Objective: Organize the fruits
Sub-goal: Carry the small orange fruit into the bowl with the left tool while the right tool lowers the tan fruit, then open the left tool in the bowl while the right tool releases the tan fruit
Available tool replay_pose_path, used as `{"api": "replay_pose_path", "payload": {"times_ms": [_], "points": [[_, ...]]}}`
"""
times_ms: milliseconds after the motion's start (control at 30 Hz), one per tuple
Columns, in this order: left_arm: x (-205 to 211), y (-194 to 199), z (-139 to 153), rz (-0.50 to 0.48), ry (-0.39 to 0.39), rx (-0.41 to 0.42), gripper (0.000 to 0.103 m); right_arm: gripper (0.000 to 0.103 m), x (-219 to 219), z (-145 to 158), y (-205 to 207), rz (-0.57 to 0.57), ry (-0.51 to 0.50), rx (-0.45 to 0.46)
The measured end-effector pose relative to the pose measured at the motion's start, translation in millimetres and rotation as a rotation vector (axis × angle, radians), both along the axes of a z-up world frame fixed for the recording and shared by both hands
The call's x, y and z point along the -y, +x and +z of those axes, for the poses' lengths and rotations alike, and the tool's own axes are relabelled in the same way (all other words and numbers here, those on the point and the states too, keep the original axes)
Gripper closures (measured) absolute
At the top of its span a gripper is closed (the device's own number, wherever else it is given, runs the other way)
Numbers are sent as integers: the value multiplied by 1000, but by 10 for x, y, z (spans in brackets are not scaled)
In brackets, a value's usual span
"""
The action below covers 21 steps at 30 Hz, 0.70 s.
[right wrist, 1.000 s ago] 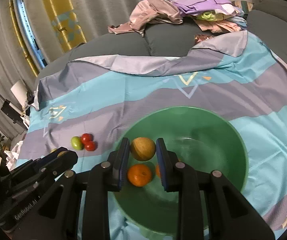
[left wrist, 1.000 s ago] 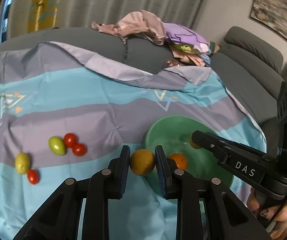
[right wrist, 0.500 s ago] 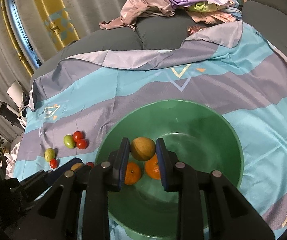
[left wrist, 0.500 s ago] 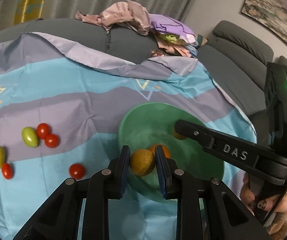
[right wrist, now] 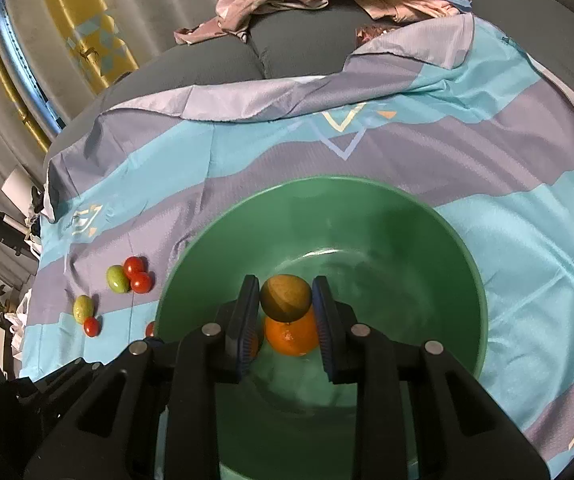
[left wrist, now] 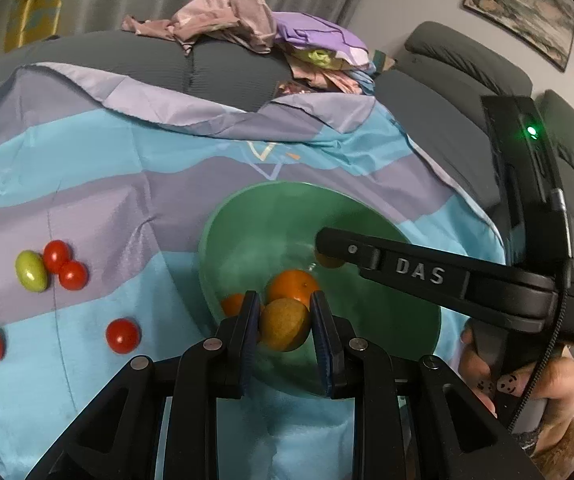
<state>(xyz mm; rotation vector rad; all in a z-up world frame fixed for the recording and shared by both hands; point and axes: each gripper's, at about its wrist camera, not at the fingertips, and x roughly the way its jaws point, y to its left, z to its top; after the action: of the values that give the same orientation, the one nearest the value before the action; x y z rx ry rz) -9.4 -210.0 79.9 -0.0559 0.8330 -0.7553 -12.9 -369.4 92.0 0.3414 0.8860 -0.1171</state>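
Two grippers each pinch a brownish round fruit over the green bowl [right wrist: 467,264]: your left gripper [left wrist: 285,322] holds one [left wrist: 285,330] above its near rim, your right gripper [right wrist: 285,308] another [right wrist: 285,297] above the oranges [right wrist: 291,338] inside. Release too high and either fruit may bounce out toward the tomatoes [left wrist: 123,335].

Black left gripper [left wrist: 283,334] with blue pads, silver screws, right gripper [left wrist: 329,254] lettered DAS, green light, possibly painted nails.
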Motion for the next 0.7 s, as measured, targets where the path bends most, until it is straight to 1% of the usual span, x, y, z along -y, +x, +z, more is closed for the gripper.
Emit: {"api": "replay_pose_path", "payload": {"times_ms": [133, 233, 333, 500, 700], "points": [[29, -16, -3, -22, -10, 1, 76, 75, 4, -37, 19, 1, 4, -14], [53, -18, -15, -20, 2, 9, 76, 75, 9, -53, 28, 4, 5, -22], [72, -8, -43, -26, 4, -6, 76, 75, 13, -74, 39, 6, 5, -31], [119, -17, -60, -44, 16, 0, 76, 75, 21, -106, 57, 6, 6, -46], [130, -7, -83, -55, 9, -11, 76, 75, 25, -112, 57, 4, 6, -48]]}}
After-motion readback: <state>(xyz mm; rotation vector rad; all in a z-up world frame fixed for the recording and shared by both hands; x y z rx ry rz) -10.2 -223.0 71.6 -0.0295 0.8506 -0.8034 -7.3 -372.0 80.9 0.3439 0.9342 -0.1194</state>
